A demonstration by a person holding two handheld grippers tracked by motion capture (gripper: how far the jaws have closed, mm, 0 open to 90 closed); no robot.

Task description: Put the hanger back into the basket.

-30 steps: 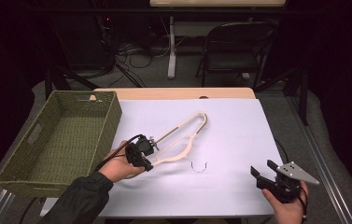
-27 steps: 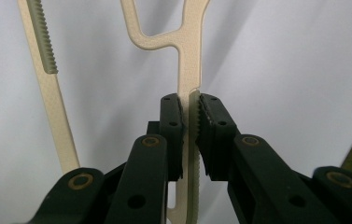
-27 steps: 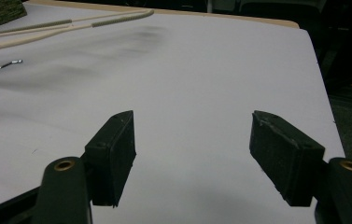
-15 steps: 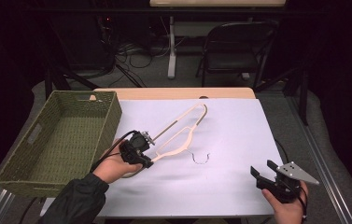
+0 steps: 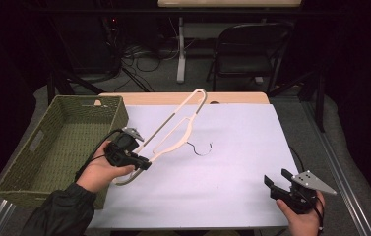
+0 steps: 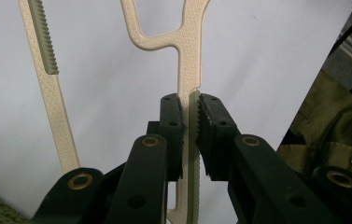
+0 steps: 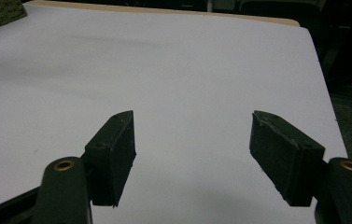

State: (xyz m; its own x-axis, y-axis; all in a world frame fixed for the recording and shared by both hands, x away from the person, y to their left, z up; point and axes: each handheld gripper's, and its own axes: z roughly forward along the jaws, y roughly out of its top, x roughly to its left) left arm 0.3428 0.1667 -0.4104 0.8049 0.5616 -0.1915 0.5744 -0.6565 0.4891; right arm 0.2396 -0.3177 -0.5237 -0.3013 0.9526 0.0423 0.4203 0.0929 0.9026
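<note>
The left gripper (image 5: 141,162) is clamping its 2 jaws on one end of the cream hanger (image 5: 173,130), which is tilting up off the white counter (image 5: 232,147) with its far end raised (its dark wire hook (image 5: 200,149) is hanging down toward the sheet). The woven basket (image 5: 55,142) is sitting just beside that hand. The right gripper (image 5: 277,179) is hovering near the counter's near right corner, jaws spread wide and gripping nothing.

overhead light brightens the white table sheet (image 5: 232,162); surroundings sink into darkness, and near jaws blur softly in both gripper views.
</note>
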